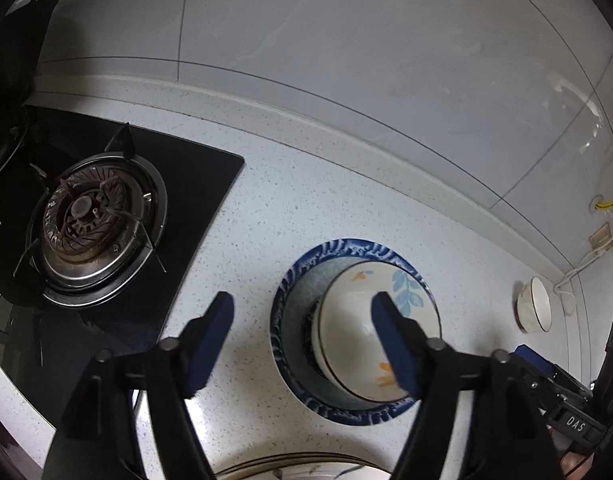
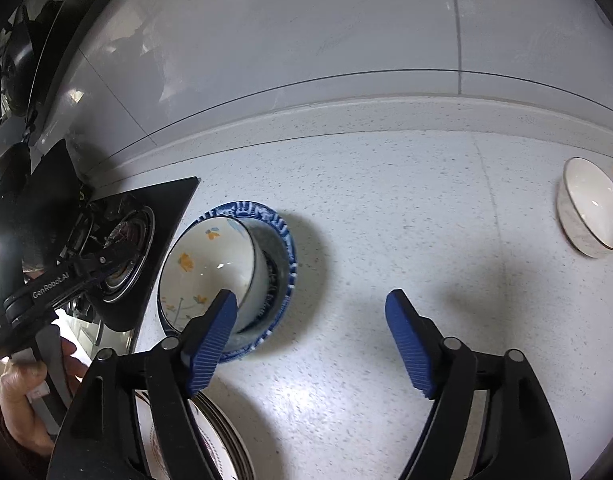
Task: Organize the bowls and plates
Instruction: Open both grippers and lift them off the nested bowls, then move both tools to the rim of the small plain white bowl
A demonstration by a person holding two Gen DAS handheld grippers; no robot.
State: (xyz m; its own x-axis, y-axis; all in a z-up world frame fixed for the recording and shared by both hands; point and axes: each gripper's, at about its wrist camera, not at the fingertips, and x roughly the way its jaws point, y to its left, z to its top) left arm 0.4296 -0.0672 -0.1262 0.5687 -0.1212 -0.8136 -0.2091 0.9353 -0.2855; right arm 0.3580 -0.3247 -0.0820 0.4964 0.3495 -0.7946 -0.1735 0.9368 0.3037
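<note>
Both my grippers hang above the speckled countertop with nothing in them. My left gripper has its jaws spread wide, empty; one blue pad overlaps the floral bowl in the left wrist view, but I cannot tell any contact there. My right gripper is likewise released, jaws apart, bare counter between them. Landmark: the blue-rimmed dish. The floral bowl, white with orange flowers and a pale blue leaf sprig, sits nested inside this dish, upright. The gas burner on its black glass hob lies beside the dish, on its left in the left wrist view, near but apart. A second white bowl, gold-edged, stands well apart from the dish on the opposite side, close to the backsplash wall. A stack of plates lies nearer to me than the dish, only partly in view under my fingers. In the right wrist view my left hand grips its gripper handle, on the burner side of the dish.
</note>
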